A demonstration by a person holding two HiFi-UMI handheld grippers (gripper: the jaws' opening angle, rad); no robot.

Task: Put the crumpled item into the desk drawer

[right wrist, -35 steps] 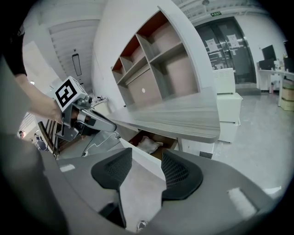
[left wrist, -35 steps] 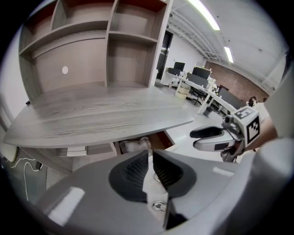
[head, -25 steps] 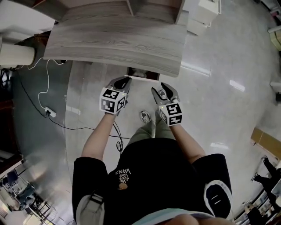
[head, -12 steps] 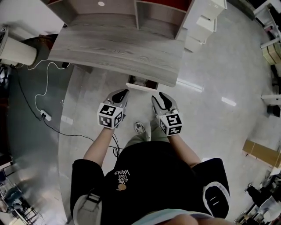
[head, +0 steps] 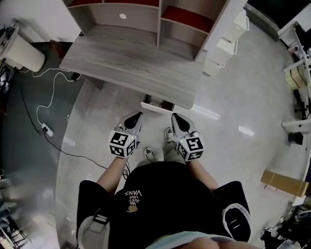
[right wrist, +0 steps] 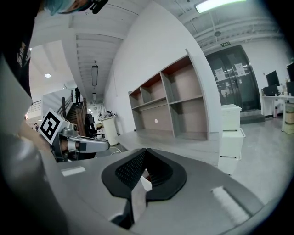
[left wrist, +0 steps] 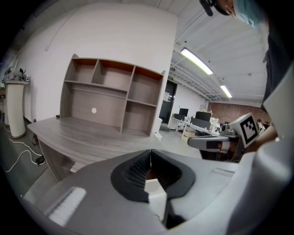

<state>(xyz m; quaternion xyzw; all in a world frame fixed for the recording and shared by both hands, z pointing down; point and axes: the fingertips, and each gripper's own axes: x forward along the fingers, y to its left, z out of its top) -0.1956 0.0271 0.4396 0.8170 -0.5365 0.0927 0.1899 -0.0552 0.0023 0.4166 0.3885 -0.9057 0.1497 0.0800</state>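
The desk drawer (head: 156, 104) stands a little way open under the front edge of the grey wooden desk (head: 131, 63). I cannot make out what lies inside it, and no crumpled item shows in any view. My left gripper (head: 137, 117) hangs over the floor just short of the drawer, shut with nothing between its jaws (left wrist: 150, 153). My right gripper (head: 176, 118) is level beside it, also shut and empty (right wrist: 146, 152). Each gripper view looks across the desk top to the other gripper.
A shelf unit (head: 160, 14) stands on the back of the desk. White drawer cabinets (head: 226, 44) are at its right, a white cylinder (head: 24, 51) at its left. A cable and power strip (head: 47, 129) lie on the floor left. My shoes (head: 149, 154) are below the grippers.
The right gripper's jaws went from spread apart to shut. Both grippers drew back from the drawer toward my body, and the desk slid farther away in the head view.
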